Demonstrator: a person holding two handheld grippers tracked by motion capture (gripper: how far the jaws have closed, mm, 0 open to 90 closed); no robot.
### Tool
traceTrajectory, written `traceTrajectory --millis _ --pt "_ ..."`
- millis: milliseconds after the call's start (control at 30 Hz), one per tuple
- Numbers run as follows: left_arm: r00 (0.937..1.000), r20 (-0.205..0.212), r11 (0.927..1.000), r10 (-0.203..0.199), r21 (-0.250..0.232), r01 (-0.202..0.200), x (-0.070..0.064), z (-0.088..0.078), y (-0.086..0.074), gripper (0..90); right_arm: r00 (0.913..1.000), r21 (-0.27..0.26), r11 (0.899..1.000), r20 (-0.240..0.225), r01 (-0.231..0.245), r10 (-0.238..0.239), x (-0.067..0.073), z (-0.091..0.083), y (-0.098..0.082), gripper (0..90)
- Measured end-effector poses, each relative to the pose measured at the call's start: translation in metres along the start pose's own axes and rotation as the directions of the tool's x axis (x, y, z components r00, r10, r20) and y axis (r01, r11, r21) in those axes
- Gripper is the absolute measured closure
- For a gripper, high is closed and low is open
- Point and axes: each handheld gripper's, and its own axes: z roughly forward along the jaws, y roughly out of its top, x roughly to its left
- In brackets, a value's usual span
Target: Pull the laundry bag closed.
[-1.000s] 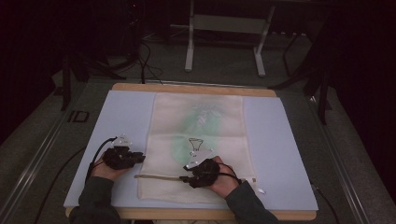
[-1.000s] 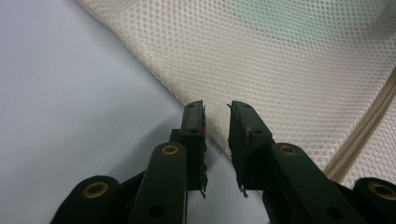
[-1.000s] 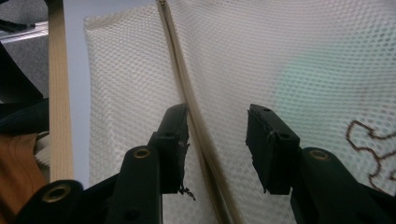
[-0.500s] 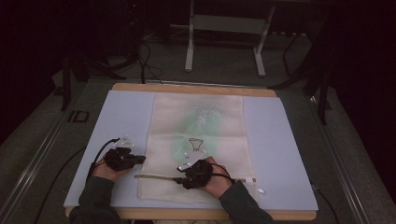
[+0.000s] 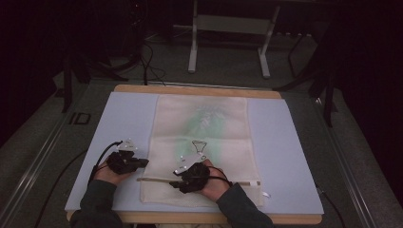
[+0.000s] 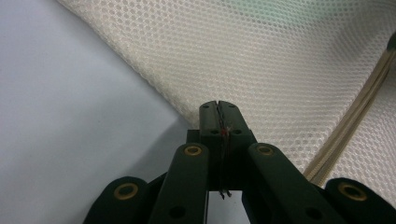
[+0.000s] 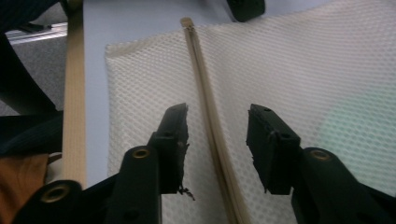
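Cream mesh laundry bag [image 5: 202,142] lies flat on the pale blue table cover [image 5: 128,118], something green showing faintly through the mesh. Left gripper [image 6: 218,108] sits at the bag's left edge, jaws pressed together on the mesh border. Right gripper [image 7: 217,128] is over the near end of the bag, jaws spread wide and straddling the zipper [image 7: 205,93], not touching it. In the high view both hands are near the table's front edge
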Motion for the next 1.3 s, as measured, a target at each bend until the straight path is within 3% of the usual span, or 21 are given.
traceTrajectory --millis 367,800,1300 --pt "1.0 -0.003 0.9999 -0.008 -0.015 0.008 0.001 -0.002 0.0 88.5 0.9995 -0.001 1.0 -0.025 0.021 -0.021 0.005 0.015 0.01 66.5" --pt "0.9998 -0.01 0.9997 -0.016 -0.02 0.015 0.002 -0.003 -0.001 87.4 0.9992 -0.01 0.999 -0.002 0.039 -0.039 0.01 0.034 0.024 89.3" --pt "0.9992 -0.021 0.9991 -0.032 -0.029 0.032 0.005 -0.005 -0.002 83.5 0.9985 -0.018 0.999 -0.04 0.035 -0.036 0.012 0.05 0.038 68.9"
